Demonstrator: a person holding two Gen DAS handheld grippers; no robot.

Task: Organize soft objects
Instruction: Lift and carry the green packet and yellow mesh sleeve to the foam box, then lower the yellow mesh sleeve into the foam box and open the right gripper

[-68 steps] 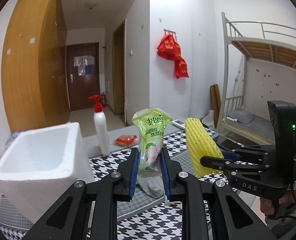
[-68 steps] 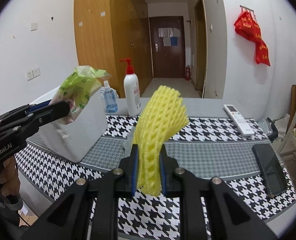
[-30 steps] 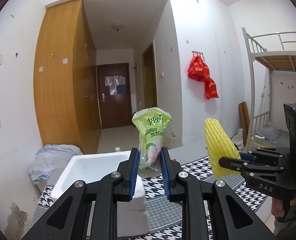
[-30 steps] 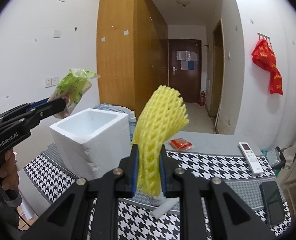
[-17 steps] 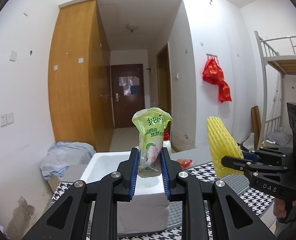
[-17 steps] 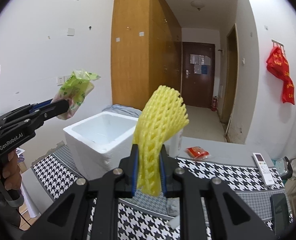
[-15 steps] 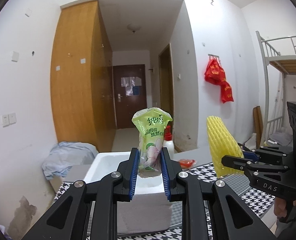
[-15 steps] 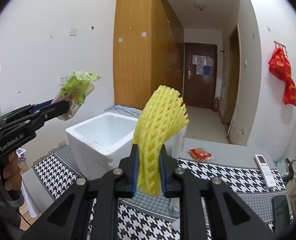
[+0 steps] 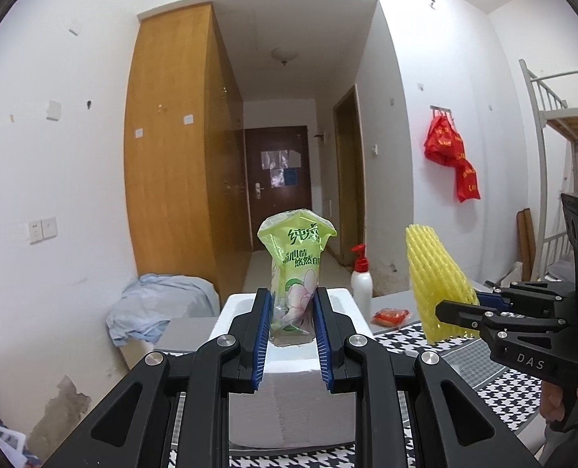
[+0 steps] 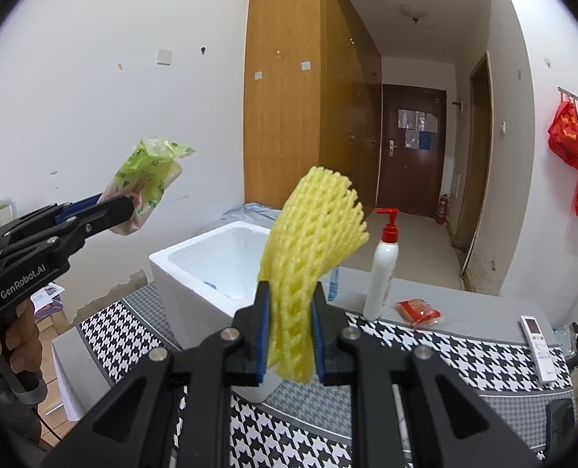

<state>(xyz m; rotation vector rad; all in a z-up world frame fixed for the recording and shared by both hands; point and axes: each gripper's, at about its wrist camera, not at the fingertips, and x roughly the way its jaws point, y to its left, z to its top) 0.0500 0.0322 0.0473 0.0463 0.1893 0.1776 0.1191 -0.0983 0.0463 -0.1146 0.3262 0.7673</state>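
Observation:
My left gripper (image 9: 291, 308) is shut on a green tissue pack (image 9: 295, 269) and holds it upright in the air above the near side of a white foam box (image 9: 289, 370). It also shows in the right wrist view (image 10: 144, 183). My right gripper (image 10: 288, 327) is shut on a yellow foam net sleeve (image 10: 308, 261), held up in front of the foam box (image 10: 211, 269). From the left wrist view the sleeve (image 9: 433, 280) is to the right of the box.
A white pump bottle (image 10: 382, 269) with a red top, a small blue bottle (image 10: 332, 284) and a red packet (image 10: 417, 310) stand behind the box on a houndstooth cloth (image 10: 445, 355). A white remote (image 10: 538, 343) lies at the right. Pale blue cloth (image 9: 156, 304) lies on a stand left of the table.
Both grippers have risen and turned left with their objects, bringing the foam box in front of them. Both grips are unchanged.

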